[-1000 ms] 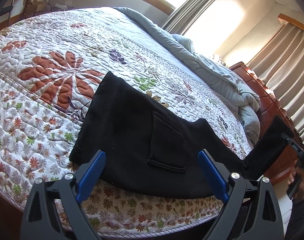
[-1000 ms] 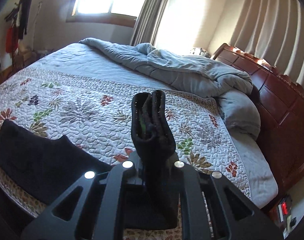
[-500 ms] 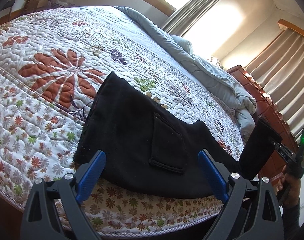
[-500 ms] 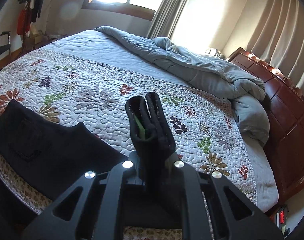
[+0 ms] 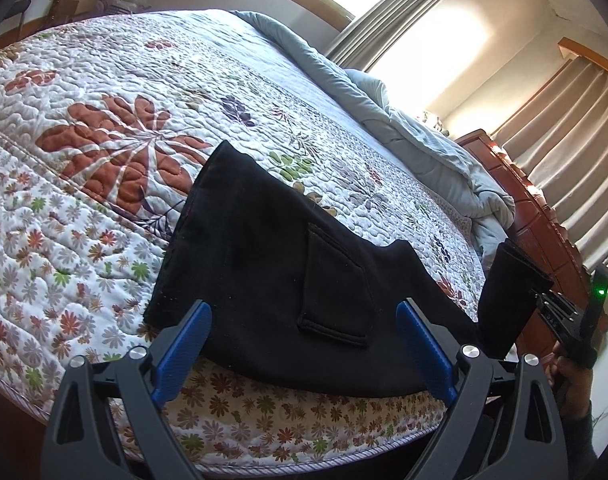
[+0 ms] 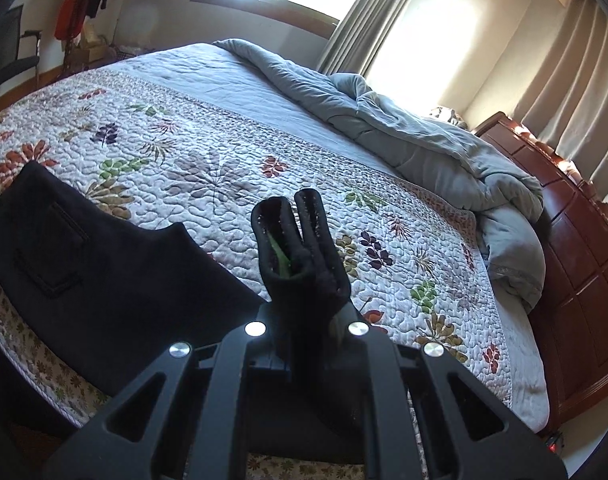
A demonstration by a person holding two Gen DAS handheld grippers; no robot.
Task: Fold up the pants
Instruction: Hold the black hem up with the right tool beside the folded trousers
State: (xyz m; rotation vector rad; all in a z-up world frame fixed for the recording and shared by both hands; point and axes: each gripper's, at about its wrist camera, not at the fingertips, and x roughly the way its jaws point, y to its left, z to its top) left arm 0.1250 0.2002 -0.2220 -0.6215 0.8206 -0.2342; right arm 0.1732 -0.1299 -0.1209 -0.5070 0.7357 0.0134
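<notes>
Across the near edge of the quilted bed [image 5: 104, 128] the black pants [image 5: 264, 264] lie lengthwise, waist leftward before the released left claw [image 5: 304, 344], while the right claw [image 6: 304, 320] grips the lifted leg cuffs [image 6: 300, 236], nearer the fold.

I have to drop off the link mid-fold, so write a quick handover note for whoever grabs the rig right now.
Left claw: open, empty, hovering at the near bed edge over the seat part of the black pants.
Right claw: shut on the leg cuffs, lifted clear of the floral quilt.
Done: legs stacked together, waist end lying flat on the quilt, back pocket up.
Left: carry the cuffs over toward the waist, lay down, smooth.
</notes>
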